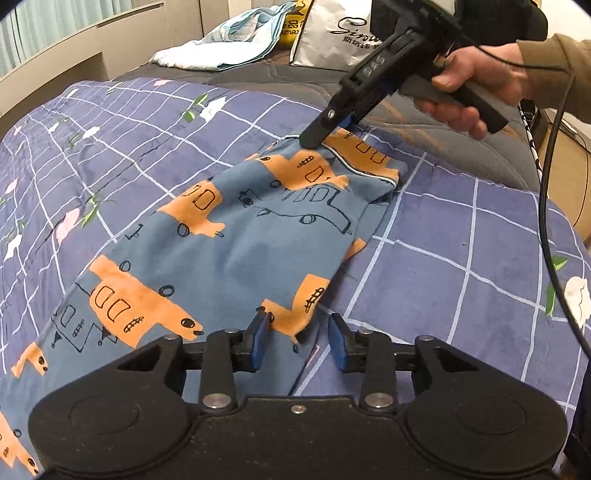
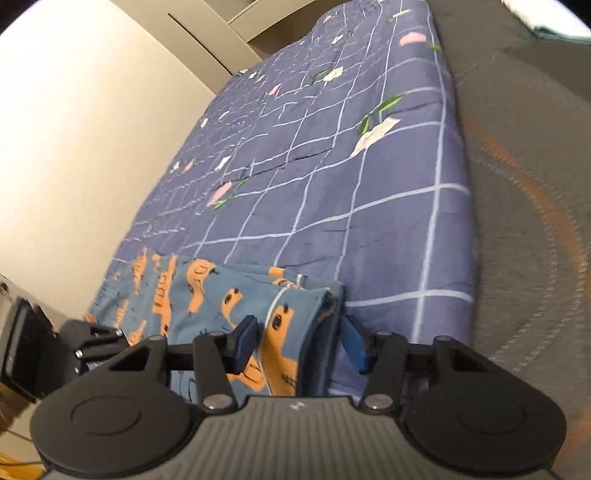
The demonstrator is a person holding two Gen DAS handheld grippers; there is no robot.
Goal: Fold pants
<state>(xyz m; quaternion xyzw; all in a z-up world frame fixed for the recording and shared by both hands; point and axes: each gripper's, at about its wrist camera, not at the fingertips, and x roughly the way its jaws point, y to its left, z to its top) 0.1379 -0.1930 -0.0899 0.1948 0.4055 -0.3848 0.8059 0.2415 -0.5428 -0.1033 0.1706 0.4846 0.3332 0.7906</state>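
Blue pants (image 1: 236,240) with orange car prints lie folded lengthwise on a purple checked quilt (image 1: 461,229). My left gripper (image 1: 298,341) is open at their near right edge. Its left pad (image 1: 258,338) touches the cloth and the right pad stands over the quilt. At the far end, a hand (image 1: 476,85) holds my right gripper (image 1: 314,138) with its tips down on the white-piped waistband. In the right wrist view, the right gripper (image 2: 301,345) is open and straddles the folded edge of the pants (image 2: 207,295). The left gripper (image 2: 85,343) shows at the left edge.
A white printed bag (image 1: 332,33) and a light-blue cloth (image 1: 221,44) lie at the head of the bed. Grey mattress padding (image 1: 443,147) borders the quilt. A black cable (image 1: 546,221) hangs at the right. A pale wall (image 2: 92,147) runs beside the bed.
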